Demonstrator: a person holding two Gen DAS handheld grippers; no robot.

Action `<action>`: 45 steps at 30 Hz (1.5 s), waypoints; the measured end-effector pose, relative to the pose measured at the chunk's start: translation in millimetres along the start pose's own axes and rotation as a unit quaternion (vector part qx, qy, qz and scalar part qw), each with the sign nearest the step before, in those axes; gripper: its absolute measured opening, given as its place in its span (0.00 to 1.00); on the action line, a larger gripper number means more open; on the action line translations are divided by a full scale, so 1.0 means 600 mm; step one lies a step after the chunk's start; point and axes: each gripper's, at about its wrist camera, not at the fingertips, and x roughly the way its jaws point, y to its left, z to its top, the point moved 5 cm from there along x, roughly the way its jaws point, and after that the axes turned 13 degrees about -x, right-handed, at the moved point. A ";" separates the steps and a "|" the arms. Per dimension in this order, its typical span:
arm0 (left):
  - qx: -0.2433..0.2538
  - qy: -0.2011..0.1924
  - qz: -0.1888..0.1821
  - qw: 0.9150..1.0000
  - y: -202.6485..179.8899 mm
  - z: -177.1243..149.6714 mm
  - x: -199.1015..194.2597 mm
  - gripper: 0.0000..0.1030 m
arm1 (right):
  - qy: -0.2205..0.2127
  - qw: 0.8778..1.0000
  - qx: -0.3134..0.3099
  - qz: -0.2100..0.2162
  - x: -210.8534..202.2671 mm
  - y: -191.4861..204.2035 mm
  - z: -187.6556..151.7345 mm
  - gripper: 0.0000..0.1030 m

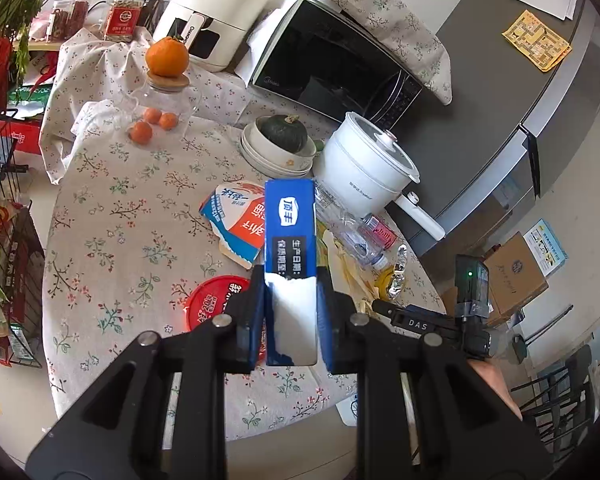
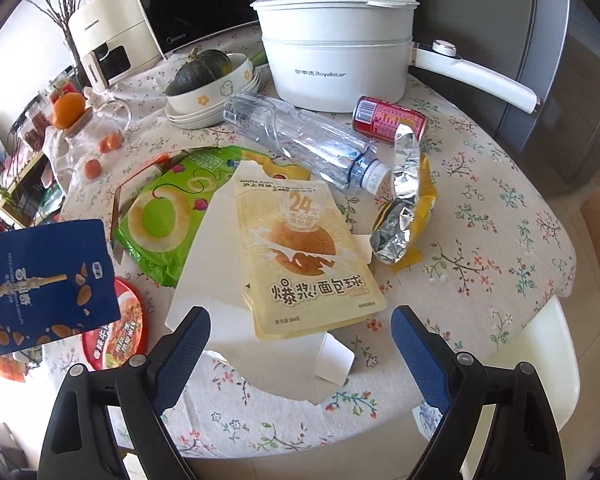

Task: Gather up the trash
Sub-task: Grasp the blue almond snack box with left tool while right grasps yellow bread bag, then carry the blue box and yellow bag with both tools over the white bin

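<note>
The left tongs (image 1: 290, 308) were clamped on a tall blue cardboard snack box (image 1: 290, 240), held above the round floral-clothed desk (image 1: 112, 208); it looked light and stiff, its thin walls likely to crush under hard squeezing. The right tongs (image 2: 300, 340) stood wide open and empty over a pale yellow plastic bread-ball pouch (image 2: 304, 248). That pouch appeared limp and slick, best pinched at its near edge. A clear plastic bottle (image 2: 300, 140), red drink can (image 2: 388, 118) and crumpled foil-lined yellow bag (image 2: 404, 204) lay beyond. No bin was visible; the white card (image 2: 216, 248) beneath the pouch was partly covered.
</note>
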 end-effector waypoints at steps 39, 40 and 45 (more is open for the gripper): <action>0.048 -0.035 -0.049 0.997 -0.071 -0.012 -0.025 0.24 | -0.109 0.990 0.019 0.088 -0.137 -0.033 0.000 0.08; 0.051 -0.030 -0.055 0.997 -0.078 -0.019 -0.023 0.24 | -0.114 0.989 0.021 0.091 -0.148 -0.038 -0.004 0.08; 0.072 0.009 -0.087 0.994 -0.127 -0.060 -0.002 0.24 | -0.131 0.987 0.037 0.083 -0.198 -0.080 -0.038 0.08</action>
